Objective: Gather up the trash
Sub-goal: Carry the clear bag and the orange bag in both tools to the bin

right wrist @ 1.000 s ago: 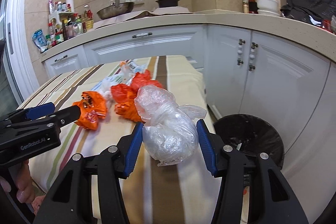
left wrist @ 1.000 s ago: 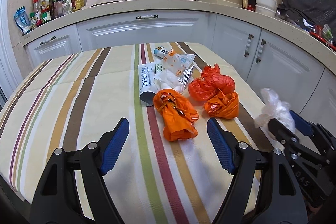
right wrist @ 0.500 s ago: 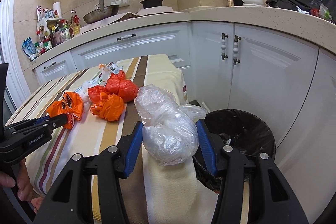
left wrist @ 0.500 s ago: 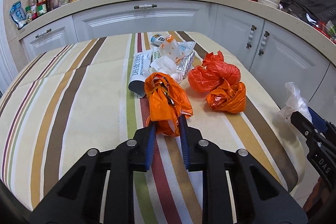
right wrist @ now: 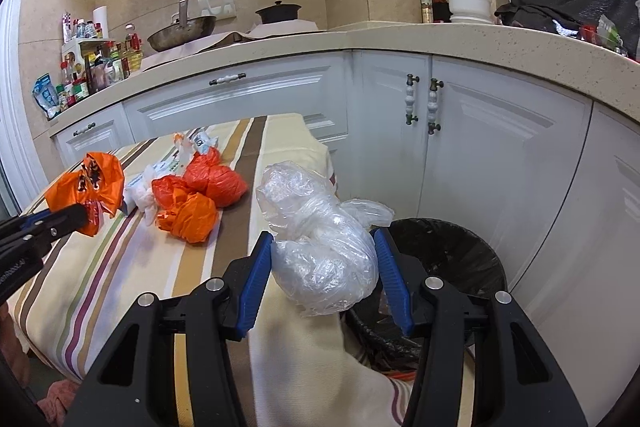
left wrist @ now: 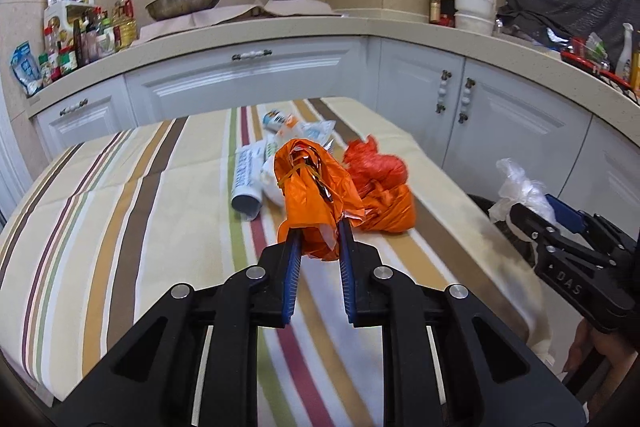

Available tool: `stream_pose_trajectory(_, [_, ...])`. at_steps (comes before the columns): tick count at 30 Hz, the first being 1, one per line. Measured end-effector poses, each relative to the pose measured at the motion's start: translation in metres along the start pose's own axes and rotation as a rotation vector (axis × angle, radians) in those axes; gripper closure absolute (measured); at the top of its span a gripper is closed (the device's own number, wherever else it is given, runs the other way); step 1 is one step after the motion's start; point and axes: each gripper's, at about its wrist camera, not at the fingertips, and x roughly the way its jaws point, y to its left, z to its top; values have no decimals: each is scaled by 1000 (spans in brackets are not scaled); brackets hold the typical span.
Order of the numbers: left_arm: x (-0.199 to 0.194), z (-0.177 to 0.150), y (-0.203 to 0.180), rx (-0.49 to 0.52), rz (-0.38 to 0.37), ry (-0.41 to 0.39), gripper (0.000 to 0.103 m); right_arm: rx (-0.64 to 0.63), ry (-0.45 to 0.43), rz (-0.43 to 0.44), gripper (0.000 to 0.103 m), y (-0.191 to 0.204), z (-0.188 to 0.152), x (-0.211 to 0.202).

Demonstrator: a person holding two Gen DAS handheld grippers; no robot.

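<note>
A: Which step is in hand here?

B: Two pieces of trash are being carried at once. The left gripper (left wrist: pixel 319 233) is clenching the near end of the orange bag (left wrist: pixel 314 187), and the bag is hanging clear of the striped tablecloth (left wrist: pixel 120 227), so I am judging it as lifted. Its jaws have just been closing, with that bag between them.

A: And the other side?

B: The right gripper (right wrist: pixel 324 259) is squeezing the clear plastic bag (right wrist: pixel 320 227) between its blue pads, and it is hovering at the table's corner, just beside the rim of the black bin (right wrist: pixel 452 251), not yet over the opening.

A: What is lying untouched?

B: Two more orange bundles (right wrist: pixel 200 199) are sitting together on the cloth, touching, with a white rolled wrapper (left wrist: pixel 248 179) and small packets behind them.

A: So what is the next move calling for?

B: Probably carrying the clear bag over the liner before letting go, since it is light and could be drifting onto the rim. The left load is needing a longer trip across the table, past the right tool, without snagging the loose tail of the bag
</note>
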Motion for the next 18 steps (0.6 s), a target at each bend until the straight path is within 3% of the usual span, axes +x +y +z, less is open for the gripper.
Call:
stream_pose_trajectory(10, [11,20,-54,69,-107,-36,85,26,-38,-125,51,-39,9,-13])
stream_pose_trajectory(18, [36,29,-114,146,-182,-11,85,46,-60,-224,51,-80,15,-12])
